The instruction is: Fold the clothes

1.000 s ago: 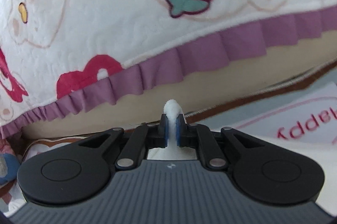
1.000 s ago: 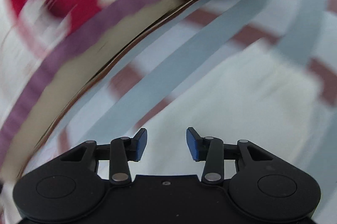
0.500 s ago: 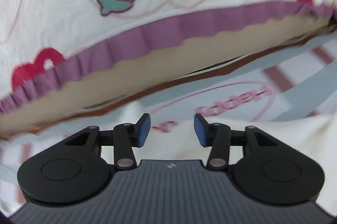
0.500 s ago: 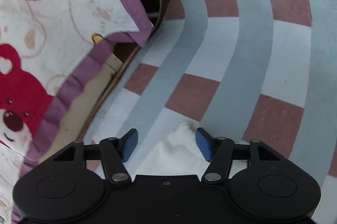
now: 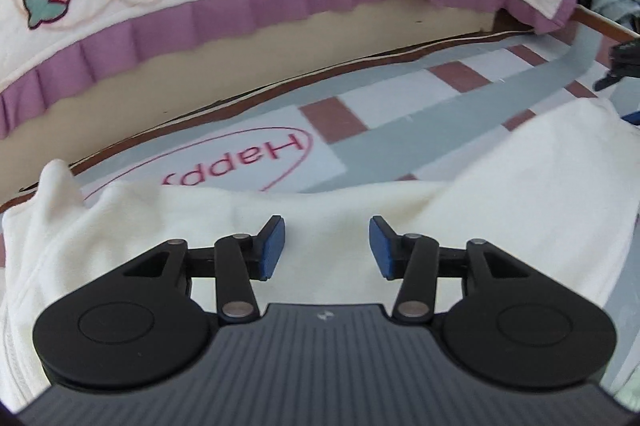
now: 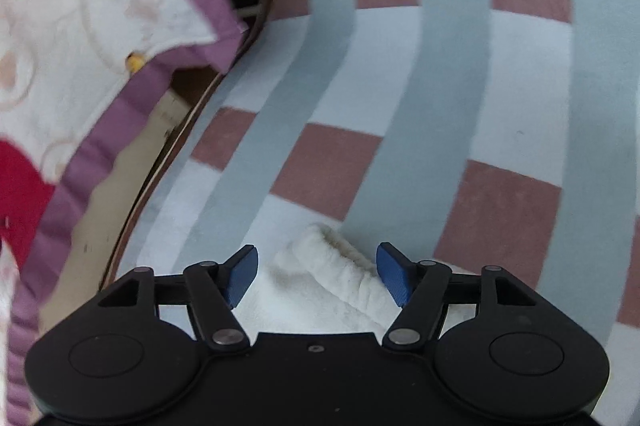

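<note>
Both grippers hang spread over a white garment on the checked rug.

The left gripper stands over the white garment, its jaws just opened and apart with only flat cloth beneath. The garment lies on the checked rug beside the "Happy" print, below the frilled bedcover. The right gripper has likewise just widened; the garment's ribbed cuff lies between its blue pads, unpinched.
</note>
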The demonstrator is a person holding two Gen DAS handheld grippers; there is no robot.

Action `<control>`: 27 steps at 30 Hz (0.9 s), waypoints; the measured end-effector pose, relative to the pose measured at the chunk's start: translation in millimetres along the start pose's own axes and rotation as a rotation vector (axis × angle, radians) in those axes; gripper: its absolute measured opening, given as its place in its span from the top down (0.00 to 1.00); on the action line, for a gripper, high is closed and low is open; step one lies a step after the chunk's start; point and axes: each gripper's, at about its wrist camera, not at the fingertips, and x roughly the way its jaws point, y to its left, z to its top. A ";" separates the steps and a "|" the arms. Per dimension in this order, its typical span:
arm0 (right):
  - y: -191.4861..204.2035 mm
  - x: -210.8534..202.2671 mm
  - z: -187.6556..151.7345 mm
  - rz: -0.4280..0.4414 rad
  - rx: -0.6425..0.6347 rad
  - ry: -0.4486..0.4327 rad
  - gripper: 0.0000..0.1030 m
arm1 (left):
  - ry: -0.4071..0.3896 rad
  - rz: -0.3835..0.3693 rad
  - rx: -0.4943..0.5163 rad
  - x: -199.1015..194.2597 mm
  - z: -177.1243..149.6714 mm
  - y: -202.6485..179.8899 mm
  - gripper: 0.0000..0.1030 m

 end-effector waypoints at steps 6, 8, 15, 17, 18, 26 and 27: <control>31.0 -17.8 -11.5 0.102 -0.244 -0.075 0.92 | 0.017 -0.028 -0.047 1.5 -6.3 -1.6 0.54; 36.7 -33.0 -9.7 0.122 -0.270 -0.136 0.92 | 0.018 -0.040 -0.047 0.1 -9.5 -2.5 0.54; 12.1 -97.1 -7.3 0.184 -0.267 -0.219 0.92 | 0.049 -0.126 0.001 -7.9 -25.6 -24.9 0.53; -5.5 -120.7 -8.4 0.142 -0.352 -0.251 0.93 | 0.038 -0.128 -0.024 -15.2 -32.6 -26.9 0.53; -14.3 -132.4 -9.0 0.121 -0.395 -0.267 0.93 | 0.030 -0.130 -0.042 -19.1 -36.1 -27.1 0.54; -124.0 -124.0 11.7 -0.049 -0.415 -0.083 0.93 | 0.056 -0.182 -0.175 -31.3 -51.1 -19.3 0.54; -131.4 -125.9 13.1 0.026 -0.360 -0.057 0.91 | 0.053 -0.201 -0.174 -31.8 -50.8 -22.4 0.53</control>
